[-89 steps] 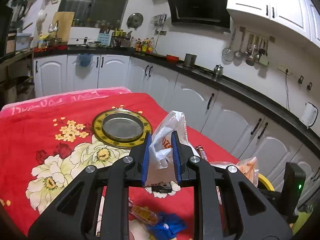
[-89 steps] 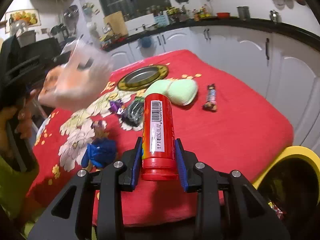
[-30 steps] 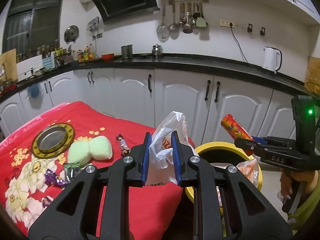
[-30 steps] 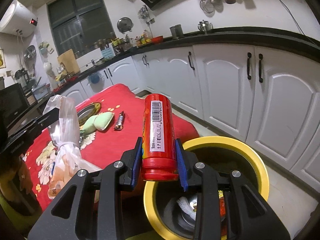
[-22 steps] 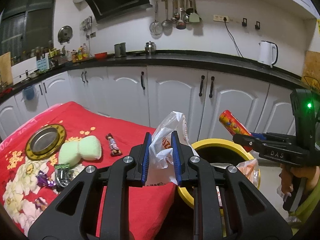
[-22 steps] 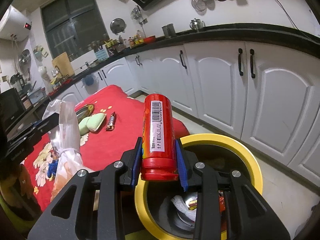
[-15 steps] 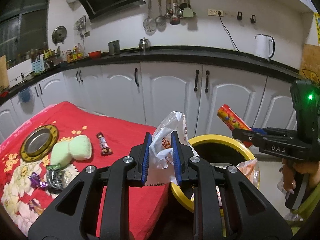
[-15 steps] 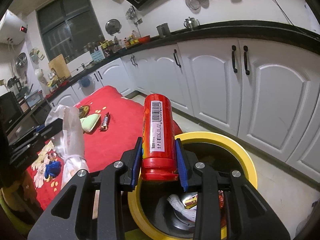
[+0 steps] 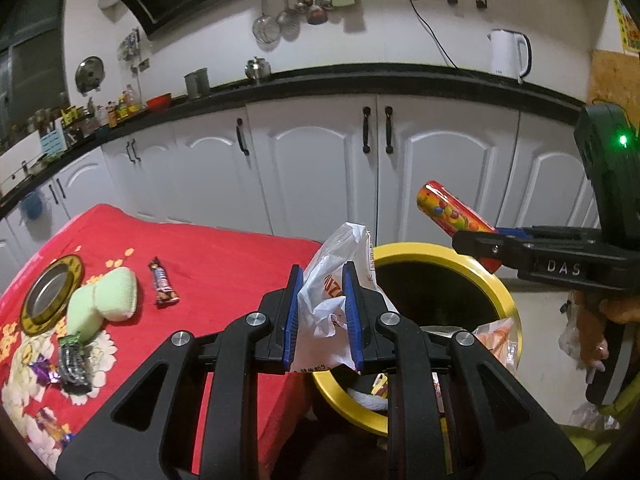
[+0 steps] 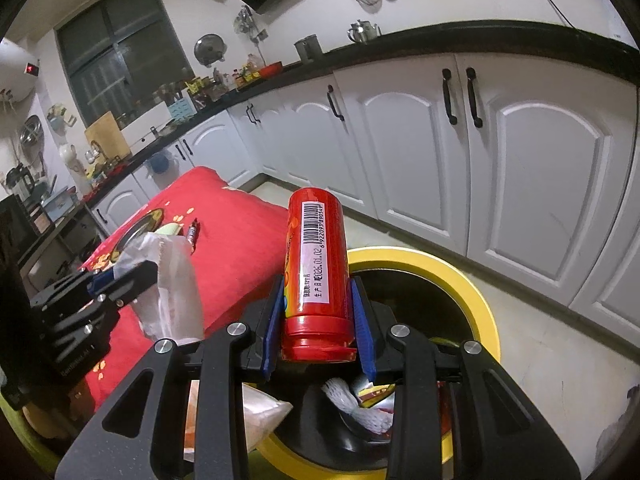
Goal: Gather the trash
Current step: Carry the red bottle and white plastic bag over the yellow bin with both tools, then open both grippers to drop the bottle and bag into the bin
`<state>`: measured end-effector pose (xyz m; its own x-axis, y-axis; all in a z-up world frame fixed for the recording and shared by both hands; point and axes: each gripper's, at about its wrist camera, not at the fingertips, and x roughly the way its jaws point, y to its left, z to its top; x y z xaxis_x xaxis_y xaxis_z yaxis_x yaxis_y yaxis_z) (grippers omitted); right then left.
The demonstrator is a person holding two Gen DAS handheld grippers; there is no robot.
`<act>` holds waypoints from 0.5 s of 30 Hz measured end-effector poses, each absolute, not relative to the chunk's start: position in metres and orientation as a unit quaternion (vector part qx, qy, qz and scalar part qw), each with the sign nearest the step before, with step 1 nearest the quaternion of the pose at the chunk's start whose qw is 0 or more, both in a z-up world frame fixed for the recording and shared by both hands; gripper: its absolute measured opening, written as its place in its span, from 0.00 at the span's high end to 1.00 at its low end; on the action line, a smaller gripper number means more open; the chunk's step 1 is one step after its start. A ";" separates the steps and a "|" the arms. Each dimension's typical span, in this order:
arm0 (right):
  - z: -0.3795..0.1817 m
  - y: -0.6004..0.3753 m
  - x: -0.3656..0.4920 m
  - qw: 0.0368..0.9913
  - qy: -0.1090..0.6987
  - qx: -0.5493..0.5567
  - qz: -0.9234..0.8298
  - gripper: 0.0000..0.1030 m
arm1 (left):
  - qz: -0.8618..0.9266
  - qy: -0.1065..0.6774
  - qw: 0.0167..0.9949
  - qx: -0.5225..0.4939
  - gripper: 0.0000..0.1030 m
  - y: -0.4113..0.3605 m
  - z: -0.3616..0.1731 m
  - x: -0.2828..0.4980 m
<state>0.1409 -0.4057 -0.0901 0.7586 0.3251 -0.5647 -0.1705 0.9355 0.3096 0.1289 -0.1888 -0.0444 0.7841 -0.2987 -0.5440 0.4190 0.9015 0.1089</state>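
You are holding two pieces of trash over the bin, one in each hand. Your left tongs are pinching a crumpled white bag, which is standing at the bin's 9 o'clock rim in the left wrist view. Your right tongs are clamping a red tube by its capped end, with the far end pointing out over the bin's mouth.

The bag is looking thin, soft and very light; it will probably cling to the pads and drift as it falls, so gripping it at the bunched middle, as you are doing, is the safe hold. The tube is looking stiff, smooth and light, likely slippery on its glossy wall; holding it low near the cap is leaving most of its length free, so it may tip once released.

The surface at 9 o'clock is wearing a red flowered cloth and carrying a candy bar, a pale green sponge, a gold-rimmed dish and small wrappers yet to be collected. Trash is already lying inside the bin. White cabinets under a black counter are filling 12 o'clock, with a kettle and hanging utensils above.
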 end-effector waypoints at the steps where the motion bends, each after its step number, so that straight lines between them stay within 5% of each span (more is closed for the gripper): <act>1: -0.091 -0.407 0.141 0.929 0.322 0.122 0.133 0.71 | -0.193 0.269 0.937 0.115 0.86 -0.191 -0.047 0.130; 15: -0.113 -0.416 0.147 0.916 0.356 0.130 0.129 0.70 | -0.211 0.302 0.922 0.121 0.85 -0.213 -0.075 0.138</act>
